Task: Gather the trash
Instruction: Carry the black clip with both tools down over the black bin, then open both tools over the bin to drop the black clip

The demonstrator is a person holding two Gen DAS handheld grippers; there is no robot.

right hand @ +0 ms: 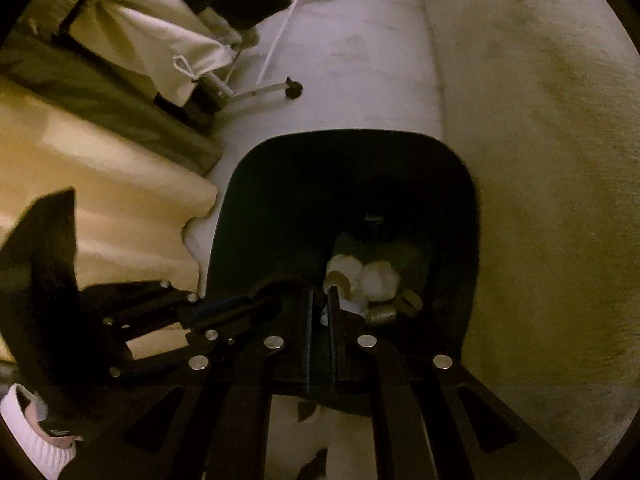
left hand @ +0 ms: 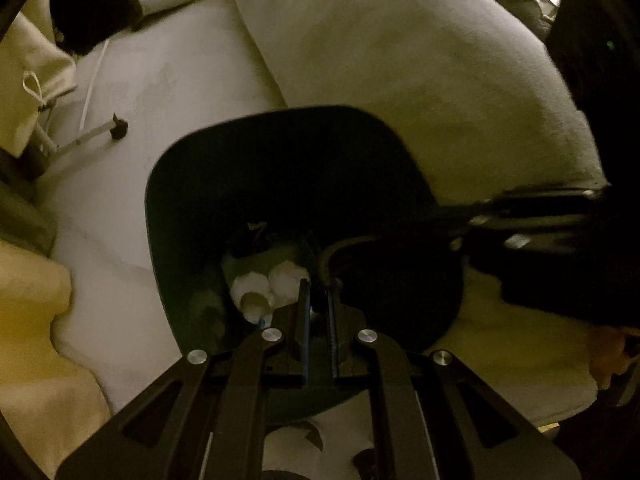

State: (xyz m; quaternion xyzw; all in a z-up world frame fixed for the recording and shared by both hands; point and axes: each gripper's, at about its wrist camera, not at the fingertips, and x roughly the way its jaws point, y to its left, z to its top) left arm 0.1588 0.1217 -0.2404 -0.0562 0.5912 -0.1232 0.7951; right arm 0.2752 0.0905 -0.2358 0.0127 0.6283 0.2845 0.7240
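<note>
A dark bin (left hand: pixel 192 216) is seen from above in both wrist views, standing on a pale floor (left hand: pixel 168 92) beside a large cream cushion (left hand: pixel 400 80). At the bottom of the bin, crumpled white trash (left hand: pixel 268 284) is gathered in a small heap; in the right wrist view the same trash (right hand: pixel 376 276) lies just beyond the fingertips, with a few duller, rounded pieces beside it. The left gripper (left hand: pixel 318 292) is held over the near rim of the bin, its jaws drawn close together with only a narrow slot between them; whether the rim or anything else is pinched there cannot be told in the dim light. The right gripper (right hand: pixel 320 304) is likewise poised over the bin's near edge, its jaws nearly pressed together, and a small pale scrap appears between or just past the tips, though a grip on it cannot be confirmed. In the left wrist view the right gripper is seen reaching in from the right across the rim. Farther off, a thin metal leg (right hand: pixel 268 90) with a black foot rests on the floor, near a pale cloth bag (right hand: pixel 160 48) with a knotted cord. A yellowish blanket (right hand: pixel 100 184) is spread to the left of the bin.
</note>
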